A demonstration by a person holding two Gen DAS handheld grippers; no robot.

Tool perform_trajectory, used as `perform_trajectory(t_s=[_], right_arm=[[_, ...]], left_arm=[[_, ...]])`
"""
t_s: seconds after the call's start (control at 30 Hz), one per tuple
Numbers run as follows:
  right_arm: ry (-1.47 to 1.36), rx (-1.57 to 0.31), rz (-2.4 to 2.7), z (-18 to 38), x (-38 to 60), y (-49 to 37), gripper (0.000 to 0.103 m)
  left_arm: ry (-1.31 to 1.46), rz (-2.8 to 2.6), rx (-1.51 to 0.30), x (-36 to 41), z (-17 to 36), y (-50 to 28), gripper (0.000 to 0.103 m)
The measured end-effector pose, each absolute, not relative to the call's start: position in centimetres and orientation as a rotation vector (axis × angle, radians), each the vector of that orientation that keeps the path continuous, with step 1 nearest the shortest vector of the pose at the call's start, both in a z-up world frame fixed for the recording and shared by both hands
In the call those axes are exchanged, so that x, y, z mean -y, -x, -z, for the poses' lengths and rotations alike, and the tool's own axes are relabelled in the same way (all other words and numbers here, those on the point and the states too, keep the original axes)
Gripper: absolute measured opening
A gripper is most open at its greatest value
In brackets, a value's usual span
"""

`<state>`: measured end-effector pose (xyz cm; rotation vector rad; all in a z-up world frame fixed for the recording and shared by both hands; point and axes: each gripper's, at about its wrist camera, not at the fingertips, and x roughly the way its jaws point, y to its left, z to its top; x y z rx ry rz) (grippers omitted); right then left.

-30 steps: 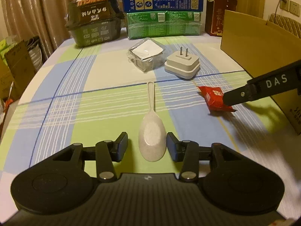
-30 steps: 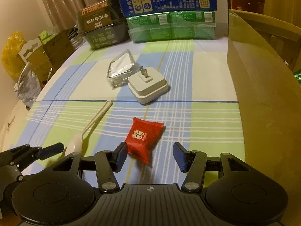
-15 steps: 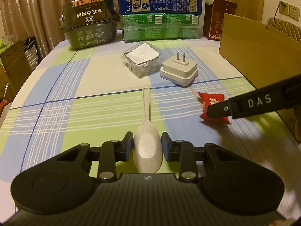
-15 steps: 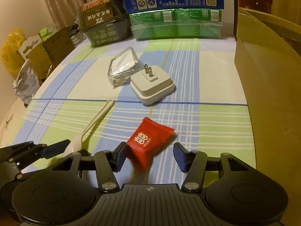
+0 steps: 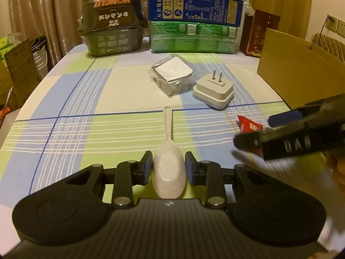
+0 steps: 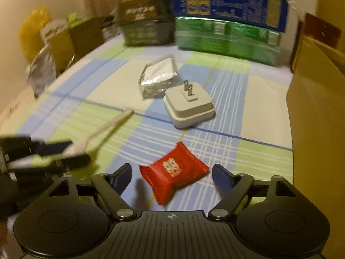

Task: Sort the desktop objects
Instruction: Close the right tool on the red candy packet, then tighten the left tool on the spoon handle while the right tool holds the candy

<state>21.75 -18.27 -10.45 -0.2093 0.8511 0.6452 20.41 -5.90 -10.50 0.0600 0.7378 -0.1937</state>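
Observation:
A pale speckled spoon [image 5: 168, 151] lies on the checked tablecloth [image 5: 64, 108], handle pointing away. My left gripper [image 5: 169, 166] is shut on the spoon's bowl, both pads pressed against its sides. A red snack packet [image 6: 172, 170] lies between the wide-apart fingers of my open right gripper [image 6: 172, 177], touching neither pad. The left wrist view shows the right gripper [image 5: 269, 133] low at the right, partly covering the red packet [image 5: 248, 125]. In the blurred right wrist view the left gripper [image 6: 64, 153] sits at the left edge, holding the spoon [image 6: 112, 125].
A white plug adapter [image 5: 213, 90] and a clear plastic box [image 5: 172, 75] sit mid-table. A tall cardboard box [image 5: 301, 69] walls the right side. Stacked blue and green cartons [image 5: 194, 21] and a black noodle tub [image 5: 112, 34] line the far edge.
My left gripper has gone from open around the spoon's bowl to shut on it. My right gripper has moved forward and swung, so the red packet now lies turned between its fingers.

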Motion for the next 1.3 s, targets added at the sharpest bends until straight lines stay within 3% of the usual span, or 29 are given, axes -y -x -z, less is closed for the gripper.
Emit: perform_trajectory(t_s=[0.4,0.5,0.7,1.3], right_arm=[[0.268,-0.835,-0.701,12.1,17.8,-22.7,0.078],[0.259,-0.838,-0.694,11.9,17.7,-22.8,0.065],[0.290,-0.836,-0.711,11.5,17.2,-21.9,0.054],[0.231,-0.819,-0.686,10.0,17.8,-20.9,0.052]], left_arm=[[-0.049,0.200,-0.748,6.0,10.6,-20.5,0.027],[-0.055,0.206,-0.747,6.3,10.6,-20.4,0.027],[-0.055,0.208,-0.750,6.4,10.7,-20.3,0.027],[-0.040,0.203,-0.749,6.4,10.4,-19.7,0.027]])
